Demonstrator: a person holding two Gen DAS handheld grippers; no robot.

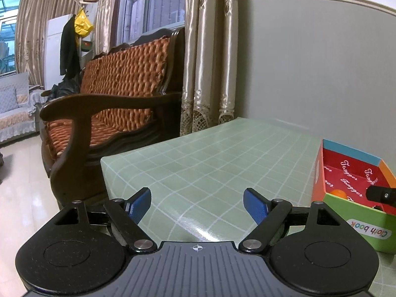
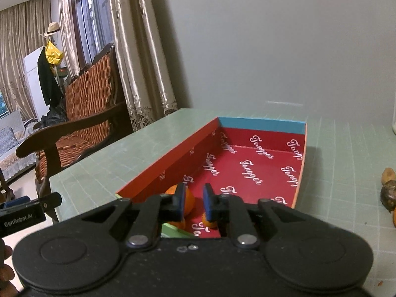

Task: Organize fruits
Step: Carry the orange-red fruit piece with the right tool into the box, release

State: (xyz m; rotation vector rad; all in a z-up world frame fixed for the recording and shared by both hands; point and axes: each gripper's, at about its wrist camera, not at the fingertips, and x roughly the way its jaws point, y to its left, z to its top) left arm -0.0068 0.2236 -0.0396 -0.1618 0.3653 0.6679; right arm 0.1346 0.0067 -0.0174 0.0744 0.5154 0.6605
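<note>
An open cardboard box (image 2: 262, 123) with a red printed lining stands on the green checked table. Several small oranges lie in its near end; one orange (image 2: 190, 201) shows just behind my right gripper's left pad. My right gripper (image 2: 195, 201) hovers over that end, its blue pads drawn close together with only red lining showing between them. In the left wrist view, my left gripper (image 1: 198, 205) is open and empty over bare table, left of the box (image 1: 351, 153). An orange (image 1: 337, 193) is visible inside, with the tip of the right gripper (image 1: 381, 194) beside it.
Brownish fruit (image 2: 388, 188) and part of an orange (image 2: 394, 215) lie on the table at the right edge. A wooden sofa (image 1: 118, 94) stands past the table's left edge, with curtains and a grey wall behind. A hand (image 2: 5, 267) shows at lower left.
</note>
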